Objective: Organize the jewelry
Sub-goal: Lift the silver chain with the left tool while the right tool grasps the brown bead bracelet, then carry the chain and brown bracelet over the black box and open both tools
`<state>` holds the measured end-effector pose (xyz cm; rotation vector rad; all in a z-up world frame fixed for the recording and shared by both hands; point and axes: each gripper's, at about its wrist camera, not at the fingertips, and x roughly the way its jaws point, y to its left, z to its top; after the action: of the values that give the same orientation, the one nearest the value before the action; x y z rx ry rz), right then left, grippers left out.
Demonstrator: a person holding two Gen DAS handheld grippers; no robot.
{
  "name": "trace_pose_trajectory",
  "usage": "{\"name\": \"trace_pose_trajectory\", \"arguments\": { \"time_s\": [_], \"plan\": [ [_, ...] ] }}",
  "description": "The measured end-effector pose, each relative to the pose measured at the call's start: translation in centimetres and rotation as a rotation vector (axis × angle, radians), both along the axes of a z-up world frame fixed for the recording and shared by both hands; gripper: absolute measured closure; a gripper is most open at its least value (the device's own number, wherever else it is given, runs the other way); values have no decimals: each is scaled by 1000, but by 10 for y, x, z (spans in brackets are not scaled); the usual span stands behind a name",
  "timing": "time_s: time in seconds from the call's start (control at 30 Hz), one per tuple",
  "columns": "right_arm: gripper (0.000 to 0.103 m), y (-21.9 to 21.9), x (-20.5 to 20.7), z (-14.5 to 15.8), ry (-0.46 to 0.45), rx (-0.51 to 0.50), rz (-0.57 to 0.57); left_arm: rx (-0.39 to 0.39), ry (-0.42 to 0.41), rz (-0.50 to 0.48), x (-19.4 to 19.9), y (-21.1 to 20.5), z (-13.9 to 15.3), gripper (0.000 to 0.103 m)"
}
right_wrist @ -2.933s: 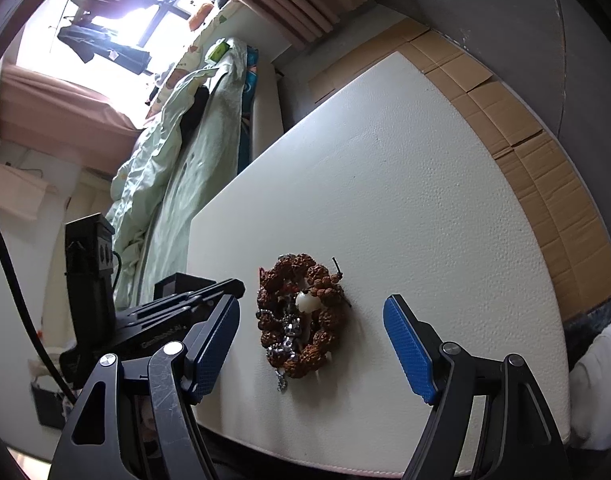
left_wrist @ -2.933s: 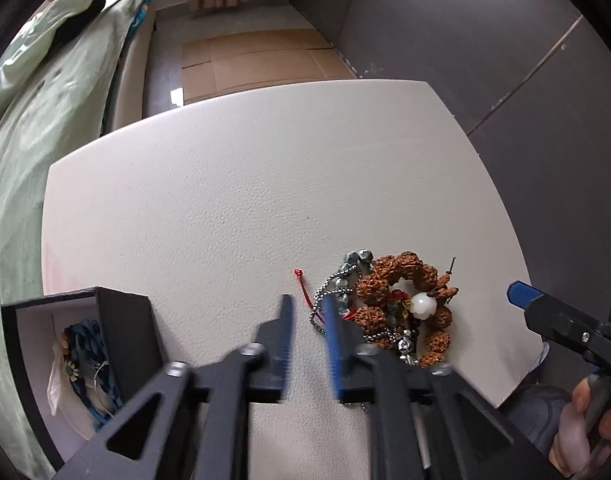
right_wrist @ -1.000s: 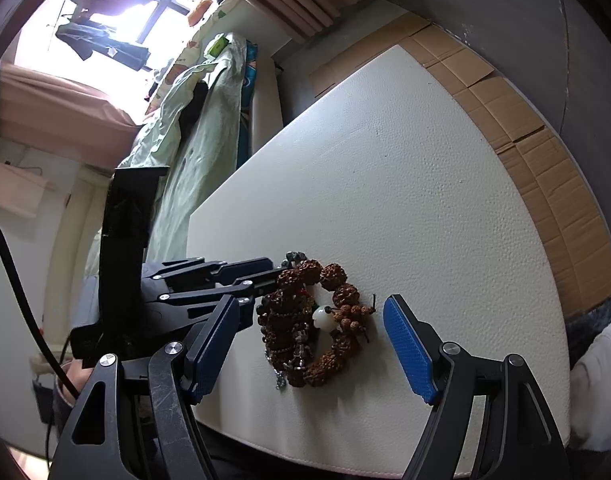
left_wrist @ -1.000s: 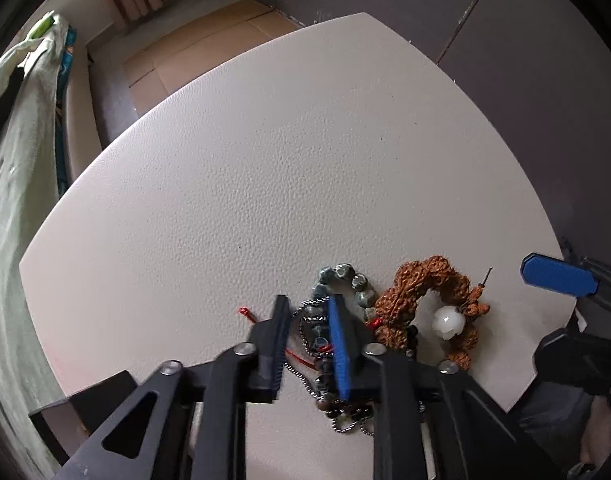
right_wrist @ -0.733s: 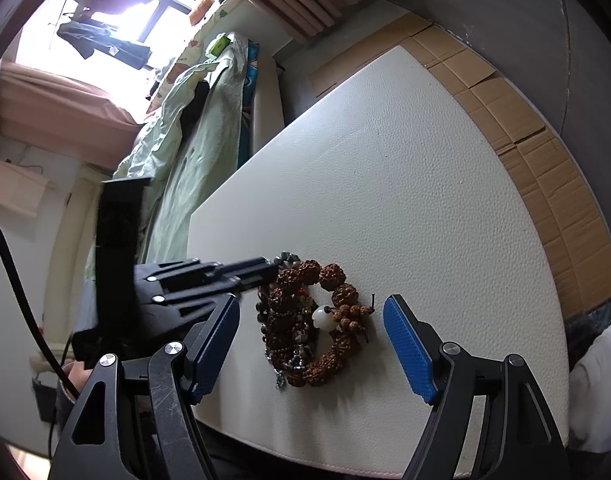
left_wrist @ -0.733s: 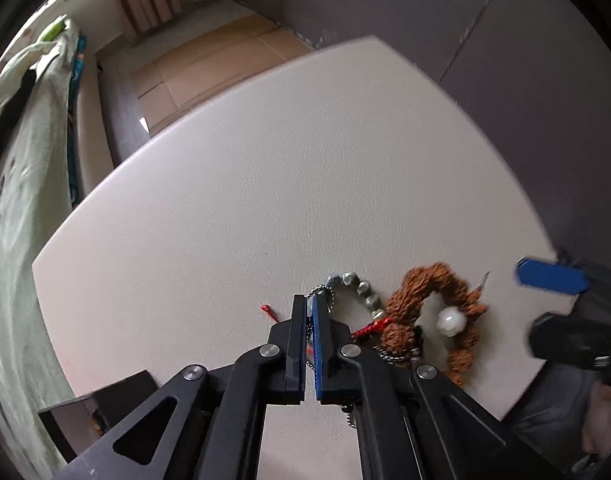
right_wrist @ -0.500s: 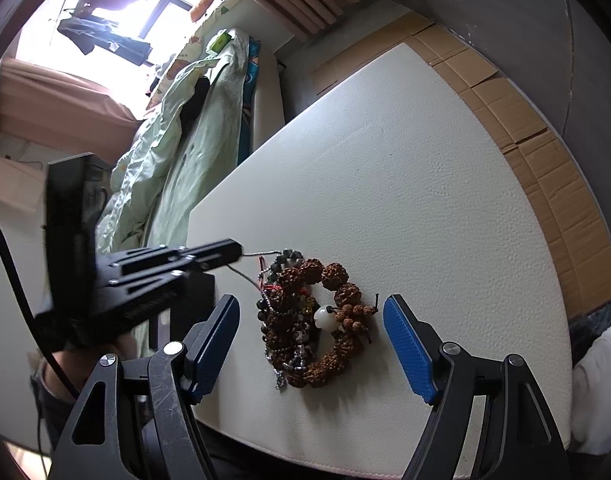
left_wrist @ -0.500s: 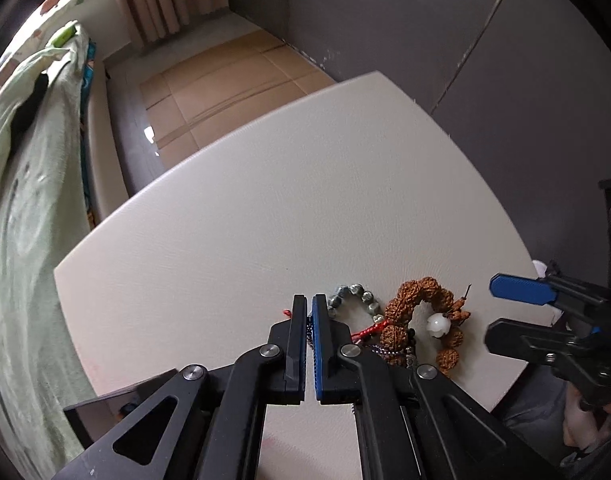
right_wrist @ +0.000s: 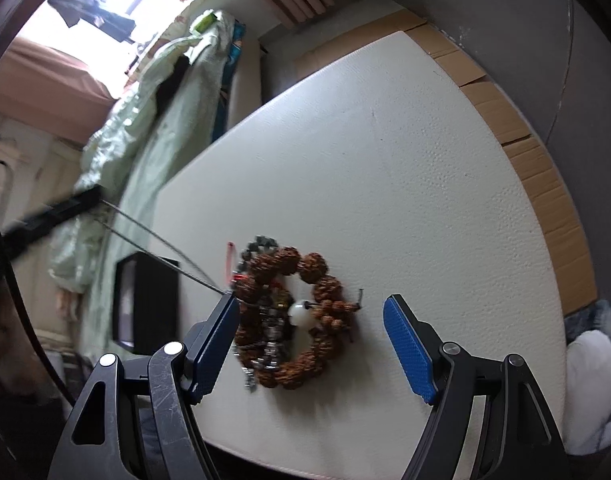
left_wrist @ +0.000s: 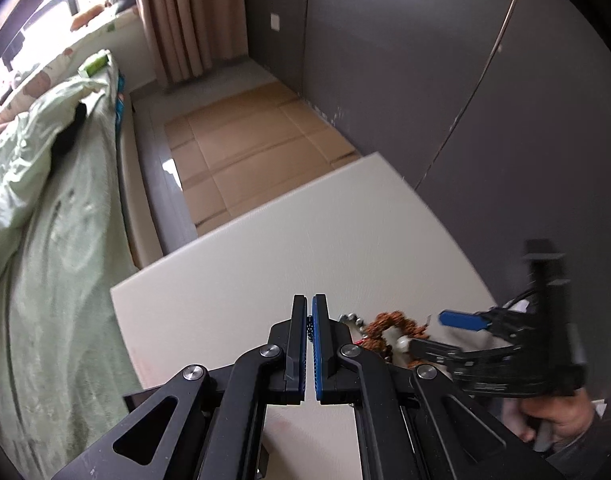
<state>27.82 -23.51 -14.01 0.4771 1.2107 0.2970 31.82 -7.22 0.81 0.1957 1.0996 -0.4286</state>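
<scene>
A pile of jewelry lies near the front edge of the white table [right_wrist: 365,168]. It holds a brown seed bracelet [right_wrist: 305,320] with a white bead [right_wrist: 299,309], grey beads [right_wrist: 261,242] and dark beads. My left gripper [left_wrist: 309,312] is shut on a thin silver chain [right_wrist: 161,246] and is raised high above the table. The chain runs taut from it down to the pile. My right gripper [right_wrist: 311,340] is open and low over the pile, its fingers on either side of the bracelet. The pile also shows in the left wrist view [left_wrist: 389,330].
An open black box [right_wrist: 145,304] stands at the table's left front. A bed with a green cover [left_wrist: 45,208] lies to the left. Cardboard sheets [left_wrist: 245,148] cover the floor beyond the table. Dark wall panels [left_wrist: 465,80] stand to the right.
My left gripper shut on the silver chain in the pile and rose up and leftward, drawing the chain taut. My right gripper stayed open over the pile.
</scene>
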Motion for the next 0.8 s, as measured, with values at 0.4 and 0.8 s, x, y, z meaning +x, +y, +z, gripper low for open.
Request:
{"name": "trace_pose_trajectory", "arguments": {
  "time_s": [0.4, 0.8],
  "plan": [
    [57, 39, 19, -10, 0, -209, 101, -41, -147, -6, -34, -3, 76, 101],
    [83, 34, 1, 25, -120, -166, 81, -40, -256, 28, -58, 12, 128, 101]
  ]
}}
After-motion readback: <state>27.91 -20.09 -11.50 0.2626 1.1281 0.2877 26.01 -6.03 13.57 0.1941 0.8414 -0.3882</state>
